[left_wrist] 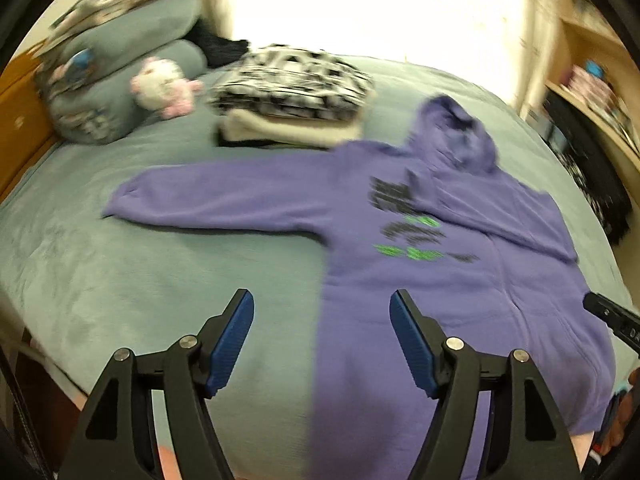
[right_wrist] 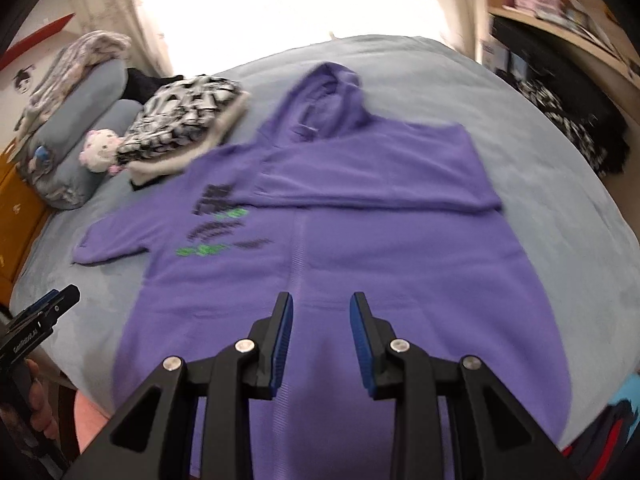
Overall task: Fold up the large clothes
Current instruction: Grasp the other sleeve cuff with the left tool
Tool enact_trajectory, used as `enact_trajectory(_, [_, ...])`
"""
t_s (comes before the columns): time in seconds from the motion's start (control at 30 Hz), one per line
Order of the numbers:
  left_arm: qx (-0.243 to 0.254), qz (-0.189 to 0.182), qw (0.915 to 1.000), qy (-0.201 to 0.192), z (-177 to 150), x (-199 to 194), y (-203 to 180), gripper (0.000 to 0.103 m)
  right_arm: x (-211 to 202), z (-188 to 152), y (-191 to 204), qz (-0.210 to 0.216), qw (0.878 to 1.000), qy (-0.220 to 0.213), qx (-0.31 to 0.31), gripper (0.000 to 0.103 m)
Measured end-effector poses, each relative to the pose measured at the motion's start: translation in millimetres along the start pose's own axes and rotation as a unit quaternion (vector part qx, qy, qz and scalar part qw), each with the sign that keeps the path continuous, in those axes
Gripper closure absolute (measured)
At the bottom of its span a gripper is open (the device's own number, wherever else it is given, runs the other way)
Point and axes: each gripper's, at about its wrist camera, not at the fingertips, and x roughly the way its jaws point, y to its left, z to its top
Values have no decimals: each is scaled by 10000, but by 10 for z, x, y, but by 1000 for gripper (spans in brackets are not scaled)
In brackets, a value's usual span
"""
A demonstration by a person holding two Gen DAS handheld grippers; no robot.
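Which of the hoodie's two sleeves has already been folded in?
The right sleeve: it lies folded across the chest of the purple hoodie, below the hood. The left sleeve stretches out flat on the bed.

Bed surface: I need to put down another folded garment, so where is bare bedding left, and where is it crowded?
Bare bedding lies below the hoodie's outstretched sleeve, left of the purple hoodie. More lies right of the hood. The far left is crowded: the folded pile, plush toy and pillows.
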Motion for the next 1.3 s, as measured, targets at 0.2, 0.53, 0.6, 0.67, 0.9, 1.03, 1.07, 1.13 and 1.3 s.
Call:
enact_trajectory(0.2, [-767,227,9968,-83,159,57,926,29,233,194,718,358,9983,-35,-461,59])
enact_trajectory(0.53, [-1829,-456,9820,115,377,649,2059,28,797,378,1775,797,9921,9,-964,59])
enact_trajectory(0.6, [-2051,-644,9765,122,423,840,2225,28,963,415,1928,844,9912,102,-1015,59])
enact_trajectory(0.67, [-2236,-719,9719,141,462,1014,2360,29,1106,451,2029,857,9906,192,-1052,59])
enact_trajectory(0.9, [-2716,-734,9587,416,568,1835,2810,29,1610,587,2306,863,9899,394,-1056,59])
enact_trajectory(1.03, [-3046,-883,9478,335,624,2158,3055,32,1786,629,2381,868,9894,448,-1072,59])
enact_trajectory(1.07, [-3056,-862,9479,271,657,2187,3078,32,1839,632,2397,847,9892,477,-1093,59])
enact_trajectory(1.13, [-3088,-755,9479,204,712,2278,3112,32,1898,633,2405,802,9892,524,-1105,59])
enact_trajectory(1.3, [-2895,-254,9568,-43,762,2403,3055,50,2028,622,2358,742,9901,630,-1013,59])
